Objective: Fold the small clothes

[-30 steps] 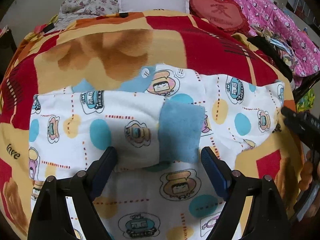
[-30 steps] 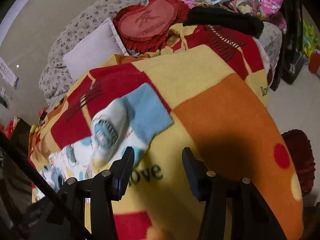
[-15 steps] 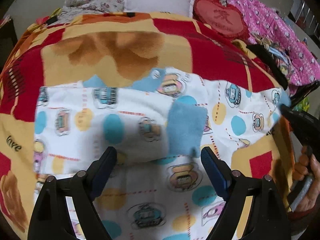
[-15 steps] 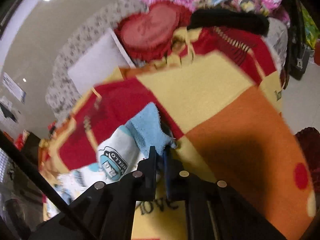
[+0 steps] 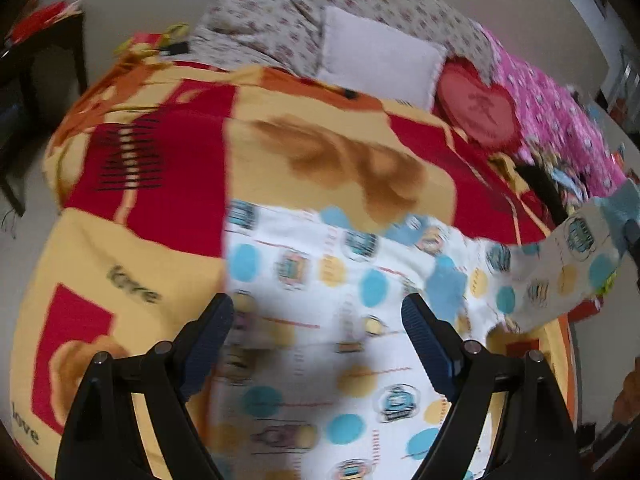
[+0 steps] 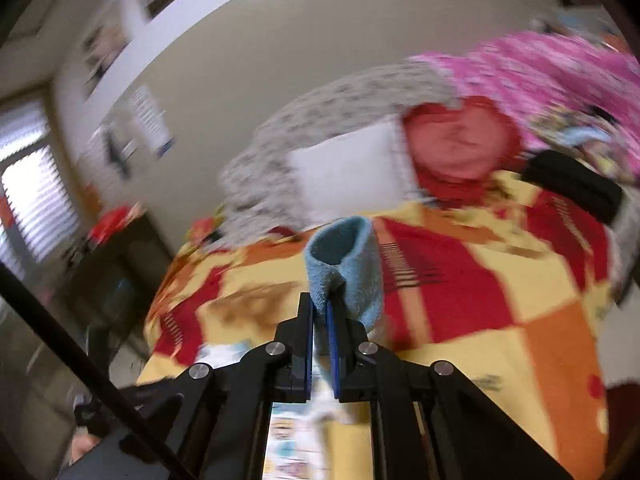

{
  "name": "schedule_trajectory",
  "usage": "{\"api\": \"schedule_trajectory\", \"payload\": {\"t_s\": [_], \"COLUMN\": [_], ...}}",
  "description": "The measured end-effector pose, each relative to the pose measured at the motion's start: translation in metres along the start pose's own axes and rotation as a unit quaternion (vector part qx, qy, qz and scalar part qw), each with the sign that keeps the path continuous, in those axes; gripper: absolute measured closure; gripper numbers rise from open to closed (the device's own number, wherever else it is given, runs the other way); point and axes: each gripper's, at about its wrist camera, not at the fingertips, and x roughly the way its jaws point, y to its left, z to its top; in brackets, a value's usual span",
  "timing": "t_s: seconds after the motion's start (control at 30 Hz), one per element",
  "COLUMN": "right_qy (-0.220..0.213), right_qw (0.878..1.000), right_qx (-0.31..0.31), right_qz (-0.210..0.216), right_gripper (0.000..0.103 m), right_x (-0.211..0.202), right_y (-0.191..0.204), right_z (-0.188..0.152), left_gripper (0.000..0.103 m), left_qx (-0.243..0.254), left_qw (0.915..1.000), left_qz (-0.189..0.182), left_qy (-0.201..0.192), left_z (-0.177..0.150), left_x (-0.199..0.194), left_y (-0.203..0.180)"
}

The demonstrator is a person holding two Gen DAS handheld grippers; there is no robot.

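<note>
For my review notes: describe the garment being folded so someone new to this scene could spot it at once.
Find the bed's red, yellow and orange blanket. On it lies a small white garment printed with cartoon figures and blue and yellow dots. Its blue terry sleeve cuff is pinched in the right gripper; nothing else nearby has that print.

Printed baby garments: one, spread between and ahead of my left tongs
Blue cuffs: one, sticking up out of my right tongs
Patchwork blankets: one, under everything I reach over
White pillows: one, far ahead
Red heart cushions: one, just right of it
</note>
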Motion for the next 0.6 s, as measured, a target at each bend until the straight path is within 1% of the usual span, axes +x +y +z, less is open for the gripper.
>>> {"api": "schedule_trajectory", "payload": {"t_s": [0.1,0.2,0.23,0.27,0.3,0.33,0.4,0.47,0.53,0.6], "right_qy": [0.031,0.092,0.111,0.135,0.145,0.146,0.128,0.12,0.121,0.13], "right_qw": [0.998,0.99,0.987,0.984,0.982,0.982,0.987,0.99,0.992,0.991], "right_qx": [-0.039,-0.065,-0.068,-0.069,-0.068,-0.062,-0.051,-0.035,-0.031,-0.041], "right_qz": [0.036,0.083,0.091,0.097,0.099,0.099,0.081,0.064,0.037,0.008], "right_gripper": [0.095,0.095,0.093,0.079,0.068,0.054,0.053,0.053,0.053,0.053], "right_x": [0.037,0.09,0.103,0.118,0.125,0.128,0.122,0.113,0.108,0.105], "right_y": [0.046,0.088,0.095,0.102,0.102,0.1,0.085,0.068,0.051,0.036], "right_z": [-0.008,-0.032,-0.039,-0.048,-0.053,-0.057,-0.056,-0.055,-0.054,-0.063], "left_gripper": [0.018,0.018,0.018,0.018,0.018,0.018,0.018,0.018,0.018,0.017], "left_qx": [-0.026,-0.048,-0.053,-0.056,-0.06,-0.059,-0.053,-0.044,-0.033,-0.021], "left_qw": [0.9995,0.9985,0.9982,0.998,0.9979,0.9979,0.9985,0.999,0.9994,0.9996], "left_qz": [0.013,0.024,0.025,0.025,0.025,0.023,0.016,0.01,0.003,-0.006], "left_qy": [-0.013,-0.014,-0.011,-0.01,-0.008,-0.007,-0.002,0.004,0.011,0.02], "left_z": [0.003,0.004,0.004,0.004,0.003,0.003,0.001,0.0,-0.001,-0.003], "left_x": [-0.01,-0.012,-0.01,-0.01,-0.008,-0.007,-0.003,0.003,0.009,0.018], "left_y": [0.027,0.049,0.054,0.058,0.06,0.06,0.056,0.048,0.038,0.027]}}
